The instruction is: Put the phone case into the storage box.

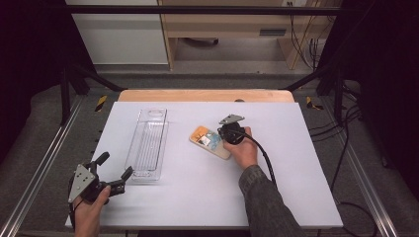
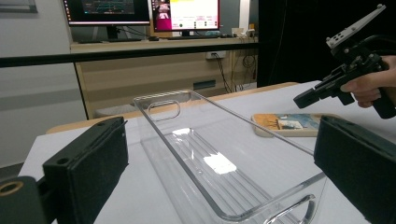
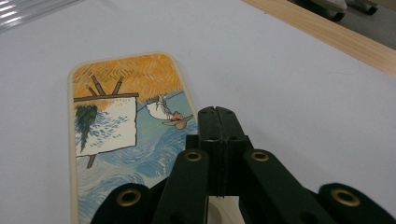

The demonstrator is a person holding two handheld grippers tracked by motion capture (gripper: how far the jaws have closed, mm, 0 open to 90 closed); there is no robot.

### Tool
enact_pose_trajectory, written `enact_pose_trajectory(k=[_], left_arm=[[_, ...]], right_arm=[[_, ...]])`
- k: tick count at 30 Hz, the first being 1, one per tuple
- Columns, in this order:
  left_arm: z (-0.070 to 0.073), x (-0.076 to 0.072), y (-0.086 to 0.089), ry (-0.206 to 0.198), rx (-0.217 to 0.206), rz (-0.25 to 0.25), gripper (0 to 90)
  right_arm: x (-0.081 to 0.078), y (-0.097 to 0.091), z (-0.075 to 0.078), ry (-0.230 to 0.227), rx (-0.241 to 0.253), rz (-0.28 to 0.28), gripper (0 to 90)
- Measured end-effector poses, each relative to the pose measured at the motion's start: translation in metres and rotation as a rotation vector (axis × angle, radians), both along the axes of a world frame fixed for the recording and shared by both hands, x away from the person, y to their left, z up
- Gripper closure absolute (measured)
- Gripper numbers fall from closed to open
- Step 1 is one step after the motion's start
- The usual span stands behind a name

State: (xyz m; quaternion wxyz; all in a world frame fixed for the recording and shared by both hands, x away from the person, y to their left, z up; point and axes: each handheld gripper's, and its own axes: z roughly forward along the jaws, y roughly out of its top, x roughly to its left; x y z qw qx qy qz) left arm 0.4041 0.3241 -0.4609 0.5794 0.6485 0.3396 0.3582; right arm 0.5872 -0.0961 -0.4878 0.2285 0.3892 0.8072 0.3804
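right gripper [image 3: 217, 112], jaws together, over the flat painted case [image 3: 126, 135]: looks light, rigid, slick; take by long edges.

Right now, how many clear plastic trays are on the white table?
1. The clear tray lies lengthwise on the left half of the table, left of the painted case and just beyond the open left gripper.

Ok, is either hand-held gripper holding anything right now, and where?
Nothing is held. The right hand-held gripper is shut empty above the painted case; the left hand-held gripper stands open beside the clear tray.
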Motion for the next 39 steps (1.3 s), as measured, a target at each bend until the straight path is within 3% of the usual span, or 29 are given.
enact_pose_trajectory(k=[12, 24, 39], left_arm=[[0.0, 0.0, 0.0, 0.001, -0.007, -0.002, 2.6], [0.0, 0.0, 0.001, 0.003, -0.007, -0.001, 2.6], [0.0, 0.0, -0.003, 0.001, 0.0, -0.006, 2.7]], right_arm=[[0.012, -0.003, -0.012, 0.027, 0.015, -0.028, 90.0], [0.017, -0.003, -0.018, 0.037, 0.015, -0.009, 90.0], [-0.005, 0.013, -0.016, 0.027, -0.042, 0.116, 90.0]])
